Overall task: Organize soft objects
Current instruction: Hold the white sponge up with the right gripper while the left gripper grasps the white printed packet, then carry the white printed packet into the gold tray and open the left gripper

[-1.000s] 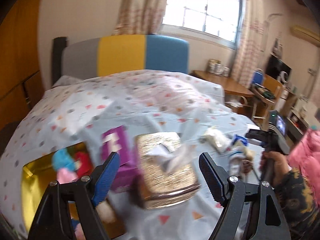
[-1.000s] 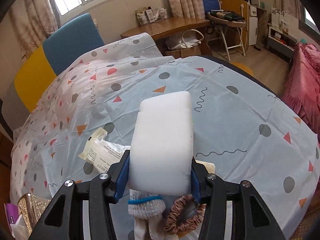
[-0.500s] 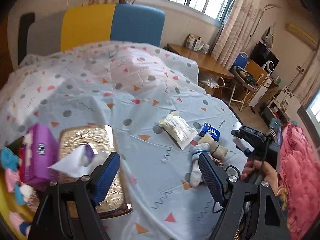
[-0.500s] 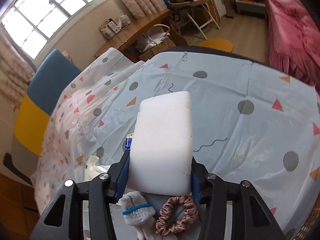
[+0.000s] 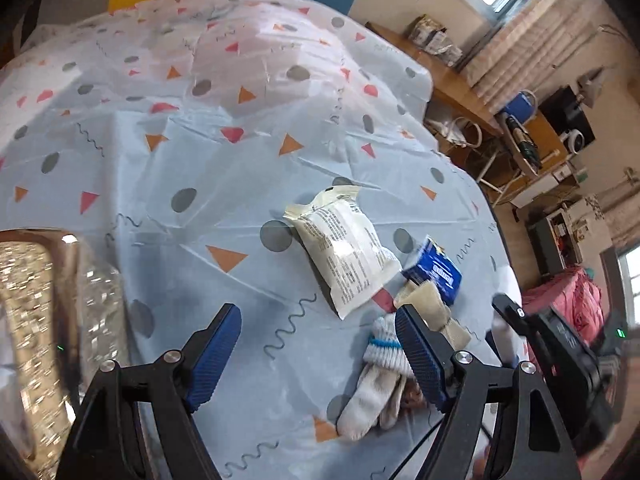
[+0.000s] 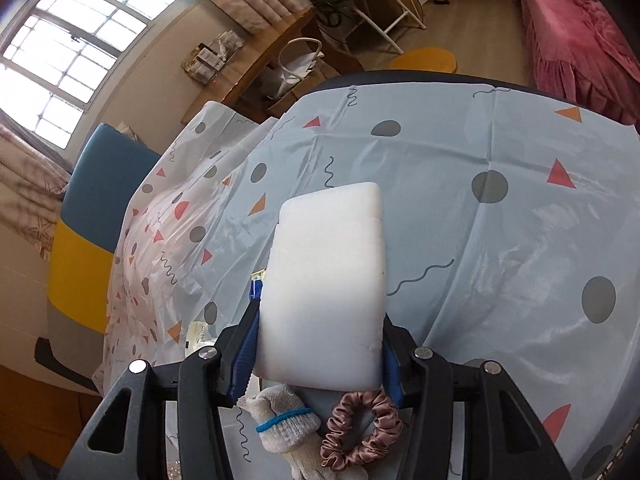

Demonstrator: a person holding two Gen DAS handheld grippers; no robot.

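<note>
My right gripper (image 6: 318, 344) is shut on a white foam sponge (image 6: 324, 280) and holds it above the patterned sheet. Below it lie a white work glove (image 6: 286, 426) with a blue cuff and a pink scrunchie (image 6: 362, 428). My left gripper (image 5: 318, 354) is open and empty, low over the sheet. In its view the glove (image 5: 374, 384) lies under the right finger, with a beige cloth (image 5: 430, 302), a blue tissue pack (image 5: 434, 270) and a white plastic packet (image 5: 344, 256) beyond. The right gripper's body (image 5: 560, 356) shows at the right edge.
A gold glittery tissue box (image 5: 36, 332) stands at the left. The sheet (image 5: 200, 152) covers a bed with a yellow and blue headboard (image 6: 92, 224). A wooden desk (image 5: 452, 80), chairs and a pink bed (image 6: 576, 28) stand past the sheet's edge.
The left gripper has swung right, away from the gold storage box and purple pack, towards the glove and packets. The right gripper still holds the sponge and has tilted a little.
</note>
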